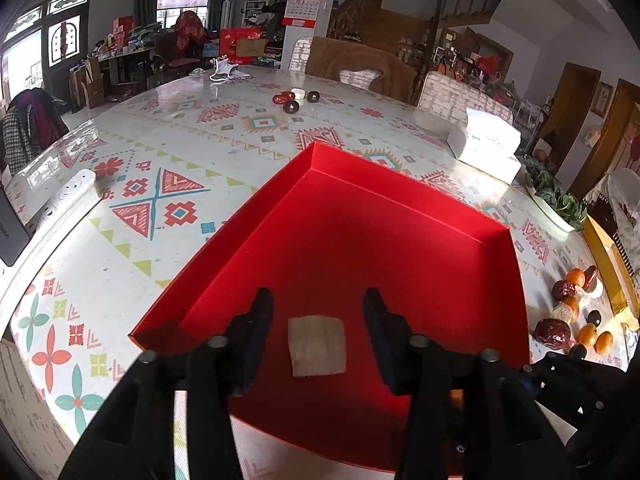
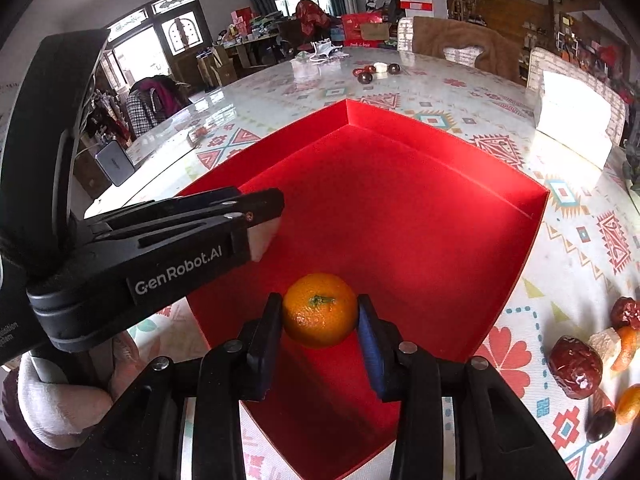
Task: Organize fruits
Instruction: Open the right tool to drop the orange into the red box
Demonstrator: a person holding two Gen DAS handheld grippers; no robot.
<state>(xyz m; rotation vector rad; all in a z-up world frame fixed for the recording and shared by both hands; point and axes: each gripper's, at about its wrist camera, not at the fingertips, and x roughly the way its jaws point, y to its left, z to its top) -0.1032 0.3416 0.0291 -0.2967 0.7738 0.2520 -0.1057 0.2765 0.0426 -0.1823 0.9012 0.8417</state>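
Over the red tray (image 2: 420, 208), the right claw (image 2: 320, 316) pinches a mandarin (image 2: 320, 310) just above the floor, while the left claw (image 1: 318, 316) hangs spread beside it.

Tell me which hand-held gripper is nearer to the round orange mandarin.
Right. The right hand-held gripper clamps the round orange mandarin between its fingers; the left hand-held gripper hovers apart, over a beige square piece.

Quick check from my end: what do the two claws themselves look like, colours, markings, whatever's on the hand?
Both are matte black, angular plastic with round grey pivot pins. The right claw has dark blue pads lining its fingers. The left claw looks the same; seen from the right wrist camera, its side carries white "GenRobot.AI" lettering. A pale grey-white glove shows beneath it.
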